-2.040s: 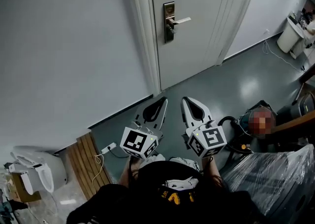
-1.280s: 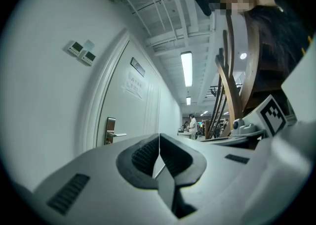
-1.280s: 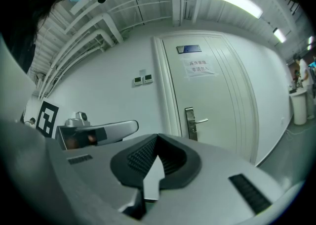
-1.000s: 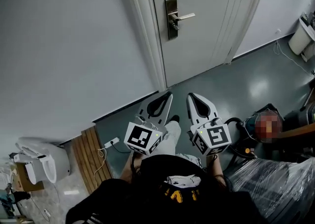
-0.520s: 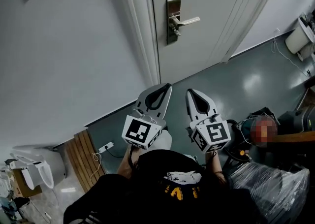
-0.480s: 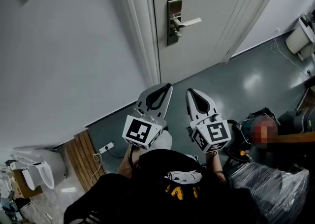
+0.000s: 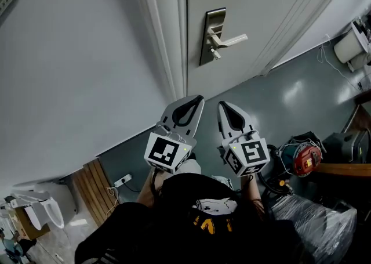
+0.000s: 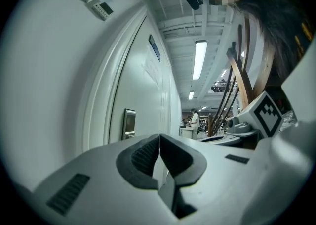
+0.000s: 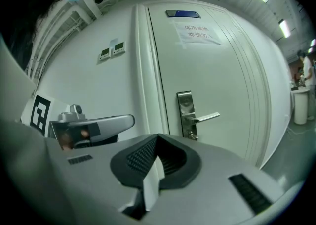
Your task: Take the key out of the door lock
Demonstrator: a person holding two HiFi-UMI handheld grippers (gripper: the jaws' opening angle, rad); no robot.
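Note:
The white door (image 7: 249, 2) carries a steel lock plate (image 7: 214, 35) with a lever handle (image 7: 232, 41). A small key (image 7: 214, 54) sticks out just under the lever. In the right gripper view the plate (image 9: 186, 112), lever (image 9: 207, 117) and key (image 9: 192, 135) stand ahead and slightly right of my right gripper (image 9: 157, 139). My left gripper (image 7: 196, 101) and right gripper (image 7: 223, 106) are side by side, well short of the door, both shut and empty. In the left gripper view my left gripper (image 8: 159, 137) has the lock plate (image 8: 129, 123) ahead to its left.
The white door frame (image 7: 165, 36) and a plain wall (image 7: 75, 83) lie left of the door. Wooden slats (image 7: 93, 184) and a power strip (image 7: 122, 180) lie on the grey floor. A red tool (image 7: 304, 158), a plastic-wrapped bundle (image 7: 313, 222) and a white bin (image 7: 353, 42) are at the right.
The person and both grippers have come closer to the door; the lock plate looks larger and sits lower in the head view. Both grippers stay shut.

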